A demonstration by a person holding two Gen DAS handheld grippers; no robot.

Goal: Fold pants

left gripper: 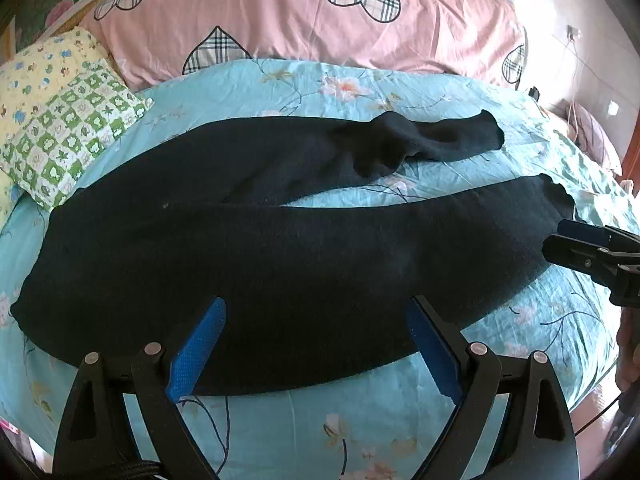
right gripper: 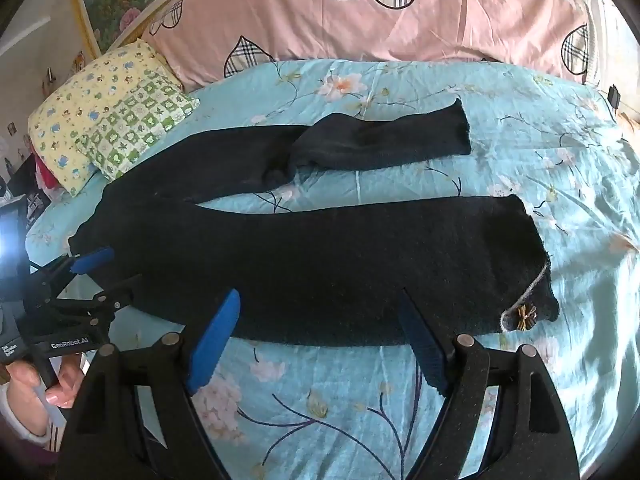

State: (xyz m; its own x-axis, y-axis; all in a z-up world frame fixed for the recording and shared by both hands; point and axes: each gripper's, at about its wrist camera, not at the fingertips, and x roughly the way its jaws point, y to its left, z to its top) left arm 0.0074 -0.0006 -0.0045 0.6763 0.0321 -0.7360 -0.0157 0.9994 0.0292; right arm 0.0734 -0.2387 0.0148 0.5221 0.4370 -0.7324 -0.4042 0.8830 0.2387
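Left wrist view shows us the black pants (left gripper: 248,256) spread flat across the turquoise flowered bedsheet (left gripper: 360,420), waist toward the left, both legs running to the right; the near leg lies straight, while the far leg (left gripper: 400,144) is bunched and partly folded over itself about midway along; we see our left gripper (left gripper: 316,328) hanging over the near edge of the pants, its blue-padded jaws spread wide with only cloth and sheet between them, gripping nothing; at the right edge of this view the right gripper (left gripper: 560,244) sits just beside the cuff of the near leg, and from here we cannot tell how its jaws stand.

In the right wrist view the right gripper (right gripper: 320,320) hovers over the lower part of the near leg, jaws likewise wide apart and empty; the cuff lies to the right of it, with a small tan bow (right gripper: 526,314) and a pale trim line on the fabric near the hem; the left gripper (right gripper: 104,276) appears at the left, near the waist end, jaws apart, with the hand (right gripper: 28,392) that holds it below; a patterned yellow and green pillow (right gripper: 108,120) rests at the far left of the bed, near the waist; a pink quilt (right gripper: 380,20) with plaid hearts lies along the far side, well apart from the pants.
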